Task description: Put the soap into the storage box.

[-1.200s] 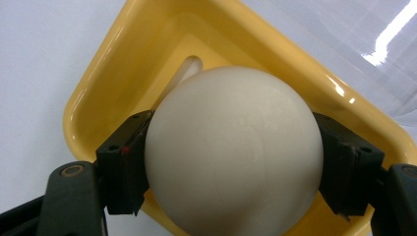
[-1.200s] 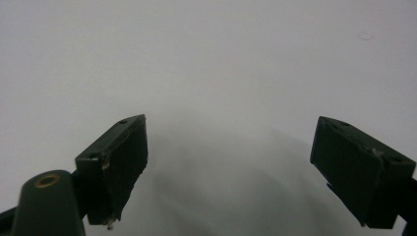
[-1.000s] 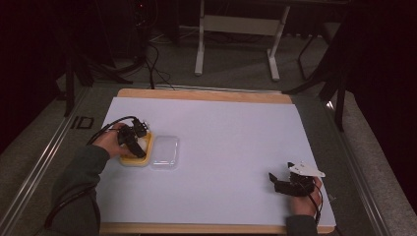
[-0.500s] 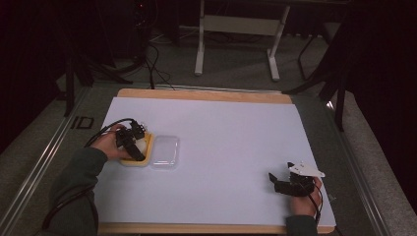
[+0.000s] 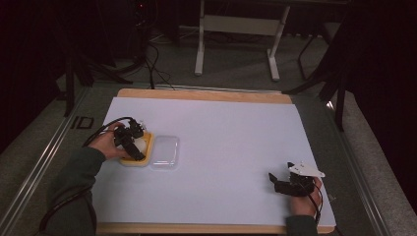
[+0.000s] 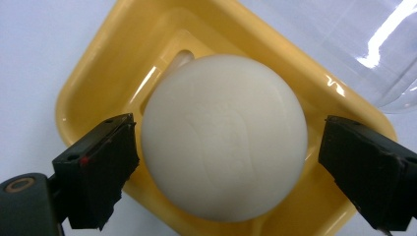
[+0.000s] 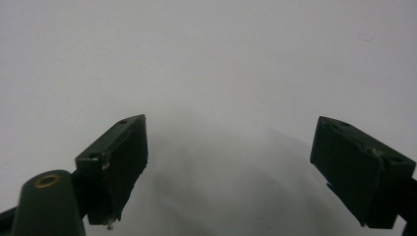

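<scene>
Jaws of the left gripper stand wide astride a white soap in its yellow dish near the counter's left edge; closing evenly would grip best. Right gripper gapes empty.

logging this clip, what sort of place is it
Probably a lab or studio set up for recording: a wooden table under a white sheet, dark surroundings, loose cables on the floor, and a metal stand behind.

Plain creamy-white ball in a yellow tray; clear, colourless lid; white desk surface with tan wooden edging; black gripper jaws; dark green sleeve.
</scene>
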Tool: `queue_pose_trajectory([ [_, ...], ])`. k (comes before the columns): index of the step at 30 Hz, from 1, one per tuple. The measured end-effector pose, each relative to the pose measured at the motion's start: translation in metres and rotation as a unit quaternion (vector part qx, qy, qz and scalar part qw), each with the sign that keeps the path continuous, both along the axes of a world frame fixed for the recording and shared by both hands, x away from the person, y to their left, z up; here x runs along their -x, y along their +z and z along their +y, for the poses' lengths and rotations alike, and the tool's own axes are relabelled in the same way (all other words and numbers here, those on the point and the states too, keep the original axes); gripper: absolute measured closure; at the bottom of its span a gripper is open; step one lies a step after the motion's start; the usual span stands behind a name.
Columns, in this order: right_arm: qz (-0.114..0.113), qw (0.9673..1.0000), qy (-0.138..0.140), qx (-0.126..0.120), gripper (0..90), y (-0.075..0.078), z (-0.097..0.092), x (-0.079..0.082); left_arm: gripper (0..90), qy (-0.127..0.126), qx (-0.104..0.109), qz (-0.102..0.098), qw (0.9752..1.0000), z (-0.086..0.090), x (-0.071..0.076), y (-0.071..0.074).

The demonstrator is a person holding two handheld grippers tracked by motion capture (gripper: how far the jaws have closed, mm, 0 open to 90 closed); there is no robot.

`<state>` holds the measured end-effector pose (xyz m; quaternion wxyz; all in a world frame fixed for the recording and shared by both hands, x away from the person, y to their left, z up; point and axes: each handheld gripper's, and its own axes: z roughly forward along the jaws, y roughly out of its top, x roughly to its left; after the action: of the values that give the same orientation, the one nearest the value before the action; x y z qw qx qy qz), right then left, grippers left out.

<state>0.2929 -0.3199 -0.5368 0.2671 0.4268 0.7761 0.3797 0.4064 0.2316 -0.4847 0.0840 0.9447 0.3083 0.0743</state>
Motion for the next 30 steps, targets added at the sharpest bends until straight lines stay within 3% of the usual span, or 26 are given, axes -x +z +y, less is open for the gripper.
queue_pose_trajectory([
  [6,0.000,1.0000,0.000,0.000,14.2,0.000,0.000,0.000,8.5,0.004,0.011,-0.005,0.9999,0.000,0.004,0.008],
  [14,0.000,1.0000,0.000,0.000,14.2,0.000,0.000,0.000,11.0,-0.013,0.017,-0.033,0.9992,0.000,0.013,0.028],
  [20,0.000,1.0000,0.000,0.000,14.2,0.000,0.000,0.000,17.8,-0.020,0.032,-0.048,0.9981,0.000,0.020,0.038],
  [23,0.000,1.0000,0.000,0.000,14.2,0.000,0.000,0.000,21.2,-0.029,0.048,-0.062,0.9965,-0.001,0.027,0.044],
  [30,0.000,1.0000,0.000,-0.001,14.2,0.000,0.000,0.000,31.8,-0.050,0.058,-0.073,0.9944,-0.009,0.041,0.045],
])
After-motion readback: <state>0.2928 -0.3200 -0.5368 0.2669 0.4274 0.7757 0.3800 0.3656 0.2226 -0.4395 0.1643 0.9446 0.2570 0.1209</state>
